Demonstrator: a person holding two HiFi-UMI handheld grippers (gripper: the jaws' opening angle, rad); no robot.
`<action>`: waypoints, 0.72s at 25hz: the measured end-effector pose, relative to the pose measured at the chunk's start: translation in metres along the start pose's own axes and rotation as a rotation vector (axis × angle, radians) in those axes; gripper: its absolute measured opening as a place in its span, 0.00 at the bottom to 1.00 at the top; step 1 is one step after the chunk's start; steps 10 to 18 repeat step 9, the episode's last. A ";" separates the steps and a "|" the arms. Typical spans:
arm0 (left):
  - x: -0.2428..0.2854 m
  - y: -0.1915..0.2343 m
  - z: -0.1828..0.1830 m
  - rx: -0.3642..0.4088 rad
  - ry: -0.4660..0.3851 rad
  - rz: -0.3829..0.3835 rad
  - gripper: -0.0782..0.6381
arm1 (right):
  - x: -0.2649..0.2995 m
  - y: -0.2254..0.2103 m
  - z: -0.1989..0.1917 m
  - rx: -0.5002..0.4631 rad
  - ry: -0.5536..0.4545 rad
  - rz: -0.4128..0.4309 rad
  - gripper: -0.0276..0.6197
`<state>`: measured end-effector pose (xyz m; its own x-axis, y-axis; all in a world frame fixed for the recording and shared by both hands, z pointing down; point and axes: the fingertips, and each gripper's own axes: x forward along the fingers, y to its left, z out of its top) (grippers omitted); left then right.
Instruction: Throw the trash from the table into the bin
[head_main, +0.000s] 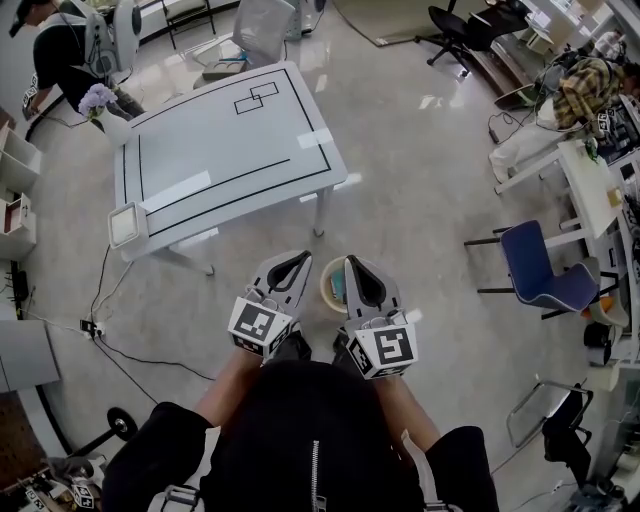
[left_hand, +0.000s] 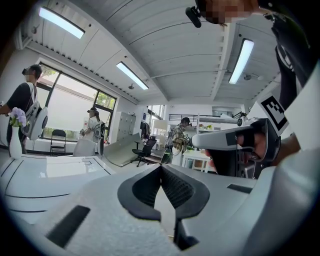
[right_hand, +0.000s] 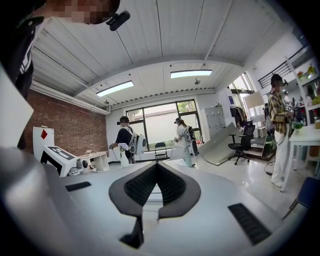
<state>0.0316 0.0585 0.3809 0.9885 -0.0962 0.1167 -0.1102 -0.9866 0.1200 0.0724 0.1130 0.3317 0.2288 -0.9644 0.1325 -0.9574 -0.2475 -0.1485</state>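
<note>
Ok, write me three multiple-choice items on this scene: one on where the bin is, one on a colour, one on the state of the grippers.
1. Where is the bin?
A. on a shelf
B. on the floor, seen between the left gripper and the right gripper
C. on a windowsill

2. What colour is the chair at the right?
A. red
B. green
C. blue

3. How do the two grippers stand?
A. both shut, nothing in them
B. both wide open
C. the left one clamped on a can

Answers:
1 B: the head view shows it down on the floor between them.
2 C: its seat and back are plainly blue.
3 A: each gripper view shows the tips meeting with nothing between.
</note>
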 end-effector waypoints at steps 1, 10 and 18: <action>0.000 0.000 -0.001 -0.002 0.001 -0.002 0.12 | -0.001 -0.001 -0.001 0.001 0.003 -0.004 0.05; 0.000 -0.003 -0.006 0.006 0.017 -0.023 0.12 | -0.005 0.000 -0.005 -0.002 0.008 -0.023 0.05; 0.000 -0.003 -0.006 0.006 0.017 -0.023 0.12 | -0.005 0.000 -0.005 -0.002 0.008 -0.023 0.05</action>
